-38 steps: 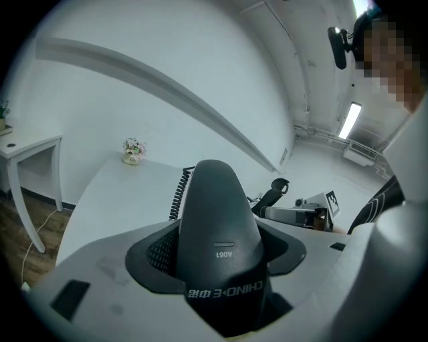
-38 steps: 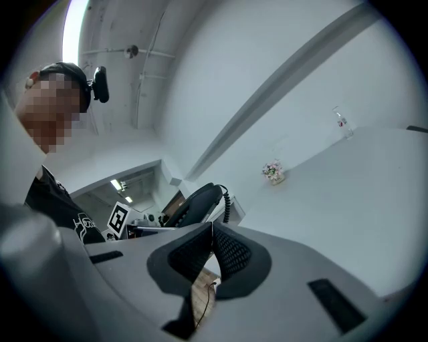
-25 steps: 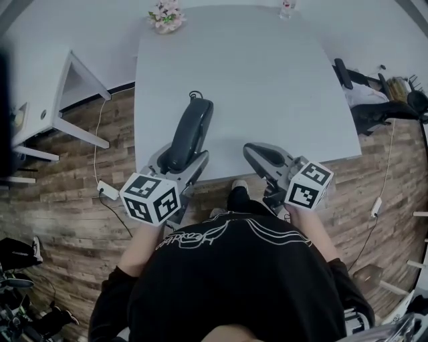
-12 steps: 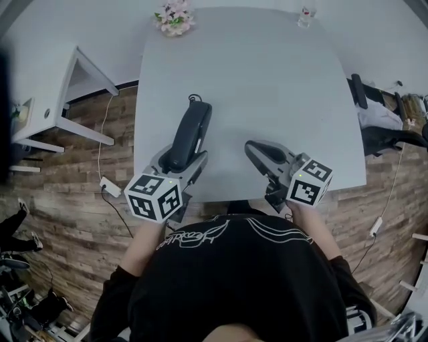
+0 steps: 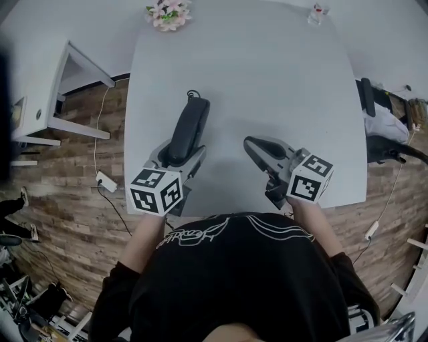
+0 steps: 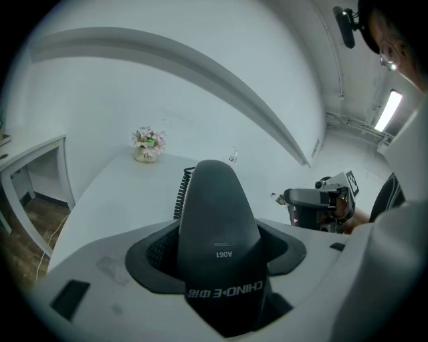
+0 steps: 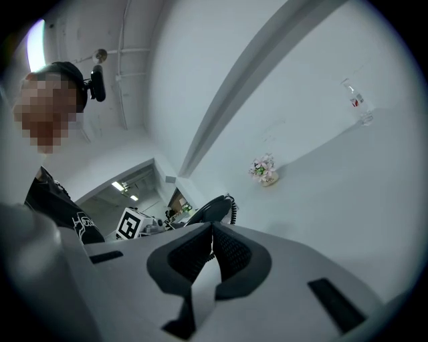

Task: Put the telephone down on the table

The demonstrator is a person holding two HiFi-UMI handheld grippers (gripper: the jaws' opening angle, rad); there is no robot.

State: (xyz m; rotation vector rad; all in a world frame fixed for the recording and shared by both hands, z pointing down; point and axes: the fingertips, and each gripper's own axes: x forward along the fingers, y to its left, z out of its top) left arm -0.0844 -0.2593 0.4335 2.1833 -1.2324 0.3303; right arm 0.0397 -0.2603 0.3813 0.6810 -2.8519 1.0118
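The black telephone handset (image 5: 189, 123) lies lengthwise between the jaws of my left gripper (image 5: 180, 155), which is shut on its near end, over the near-left part of the pale grey table (image 5: 267, 73). The handset's coiled cord (image 5: 193, 94) hangs at its far end. In the left gripper view the handset (image 6: 217, 220) fills the gap between the pads, with the cord (image 6: 180, 194) behind it. I cannot tell if the handset touches the tabletop. My right gripper (image 5: 257, 148) hovers to the right, shut with nothing in it; its pads (image 7: 227, 250) meet at the tips.
A small pot of pink flowers (image 5: 167, 13) stands at the table's far-left edge and a small glass bottle (image 5: 317, 12) at the far right. A white side desk (image 5: 40, 107) is left of the table, a dark chair (image 5: 381, 127) right, a power strip (image 5: 105, 181) on the wooden floor.
Both grippers now sit a little farther in from the table's near edge. The handset stays held in the left jaws, and the right jaws stay together.
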